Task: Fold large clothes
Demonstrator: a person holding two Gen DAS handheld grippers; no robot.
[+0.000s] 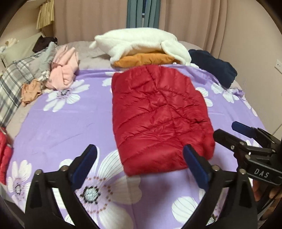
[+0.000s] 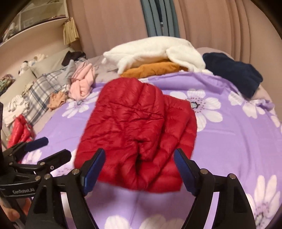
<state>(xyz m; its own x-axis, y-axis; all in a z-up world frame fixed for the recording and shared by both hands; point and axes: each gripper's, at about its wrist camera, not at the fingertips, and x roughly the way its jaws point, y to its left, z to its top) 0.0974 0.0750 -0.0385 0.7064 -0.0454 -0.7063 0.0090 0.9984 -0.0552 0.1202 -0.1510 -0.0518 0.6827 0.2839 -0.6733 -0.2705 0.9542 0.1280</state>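
A bed fills the room, covered by a purple sheet (image 1: pixel 61 126) printed with large white flowers. Pinkish curtains (image 1: pixel 193 22) hang along the far wall, with a teal strip (image 1: pixel 141 14) between them.

In the middle of the sheet lies the red puffer jacket (image 1: pixel 158 112), folded into a rough rectangle with its long side running from near to far. From the right wrist view its top layer looks puffed and uneven, and a fold crease opens at the near edge.

At the far edge of the bed a white fleece garment (image 1: pixel 141 44) lies on top of a folded orange one (image 1: pixel 146 59), just beyond the jacket. A dark navy garment (image 1: pixel 215 67) sits to the far right. On the left lies a grey plaid blanket (image 1: pixel 15 84), with a crumpled pink garment (image 1: pixel 65 70) and a small tan one (image 1: pixel 30 92) beside it. Another red quilted piece (image 1: pixel 3 151) lies at the near left edge of the sheet.

The left gripper (image 1: pixel 140 163) hovers at the near end of the jacket, its blue-padded claws spread wide and holding nothing. The right gripper (image 2: pixel 139 169) is close beside it on the right, also spread wide and empty, with the jacket's near edge showing between its fingers. Both are clear of the fabric as far as I can tell.
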